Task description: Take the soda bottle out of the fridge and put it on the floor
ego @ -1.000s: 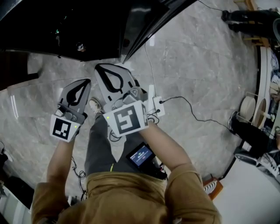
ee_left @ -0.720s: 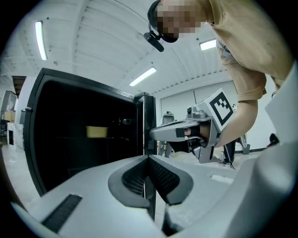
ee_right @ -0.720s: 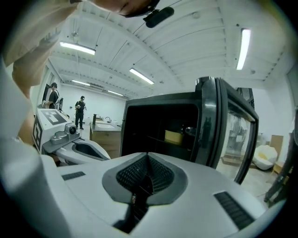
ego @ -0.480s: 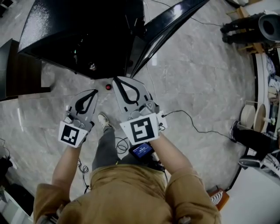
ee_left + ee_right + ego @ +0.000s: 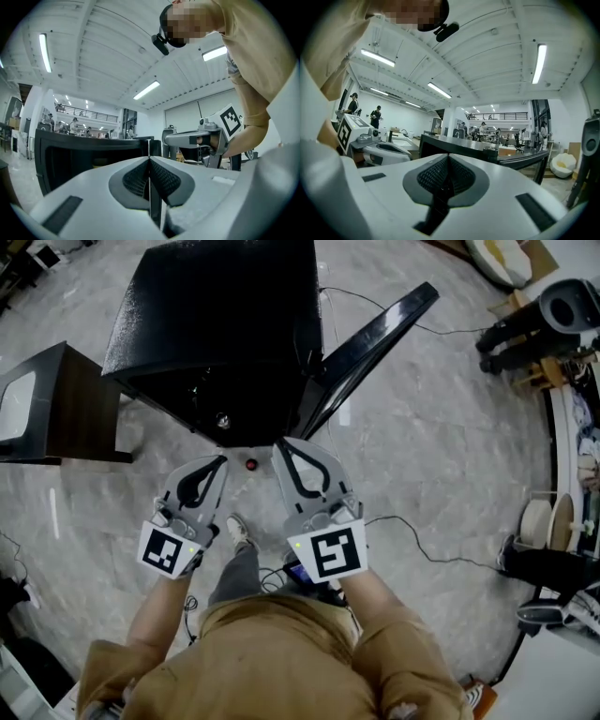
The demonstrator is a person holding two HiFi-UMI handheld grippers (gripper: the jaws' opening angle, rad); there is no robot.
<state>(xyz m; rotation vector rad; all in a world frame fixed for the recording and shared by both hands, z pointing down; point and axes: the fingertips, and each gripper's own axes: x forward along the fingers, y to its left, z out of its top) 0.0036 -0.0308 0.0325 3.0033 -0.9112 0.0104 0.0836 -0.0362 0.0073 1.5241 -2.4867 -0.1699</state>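
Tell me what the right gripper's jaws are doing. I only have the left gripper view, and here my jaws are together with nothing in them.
Observer: The right gripper view shows the right gripper with its jaws together too, and nothing between them.
Operator: Is the door open?
Observer: Yes. In the head view the fridge door stands swung out on the right side of the black fridge.
Operator: Any bottle on the floor?
Observer: I see no clear bottle. There is only a small red round thing on the floor in front of the fridge. It lies between the tips of the left gripper and the right gripper, and it is too small to tell whether it is a cap.
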